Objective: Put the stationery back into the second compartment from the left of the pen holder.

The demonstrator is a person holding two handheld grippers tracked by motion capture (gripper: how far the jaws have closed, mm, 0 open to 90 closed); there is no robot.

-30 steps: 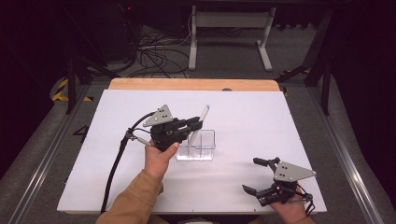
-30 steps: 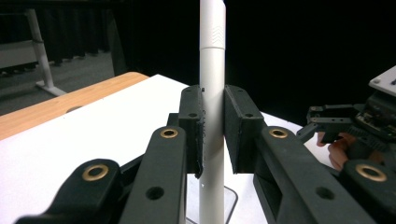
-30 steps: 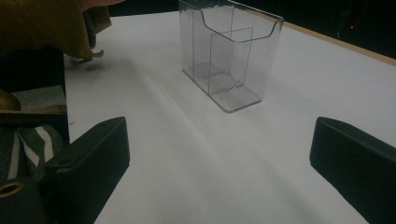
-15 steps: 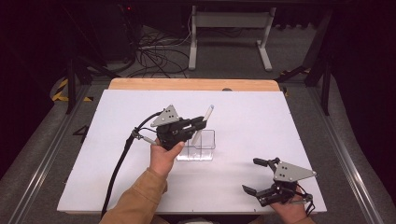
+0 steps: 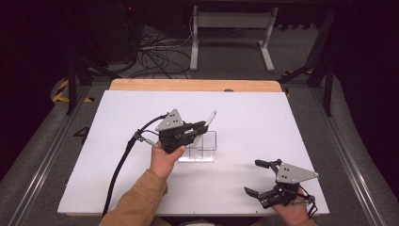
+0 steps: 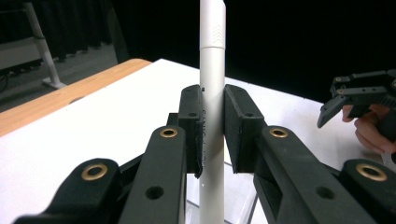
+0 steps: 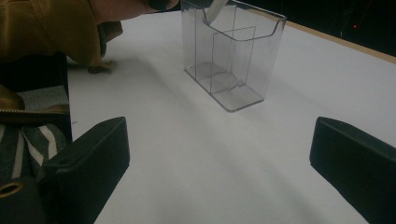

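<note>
You have a silver-white pen (image 6: 212, 93) pinched between the two black pads (image 6: 192, 123) of your left gripper (image 5: 197, 130), which press on its barrel from both sides. In the left gripper view the pen stands upright between the jaws, with a small chevron mark embossed near its upper end and a line of dark lettering running along the barrel beside the left pad, too small and too hidden to read. Its lower end dips into the clear plastic holder (image 5: 203, 149), which sits near the middle of the white table top (image 5: 263, 122); in the high view the pen's upper end leans out toward one o'clock from the holder. In the right gripper view the pen's tip (image 7: 215, 10) shows just inside the holder's rim, in the taller back compartment, clear of the floor.

Your right gripper (image 5: 261, 179) rests at about four o'clock from the holder, well apart from it, near the table's front edge. Its jaws are spread wide with nothing between them.
</note>
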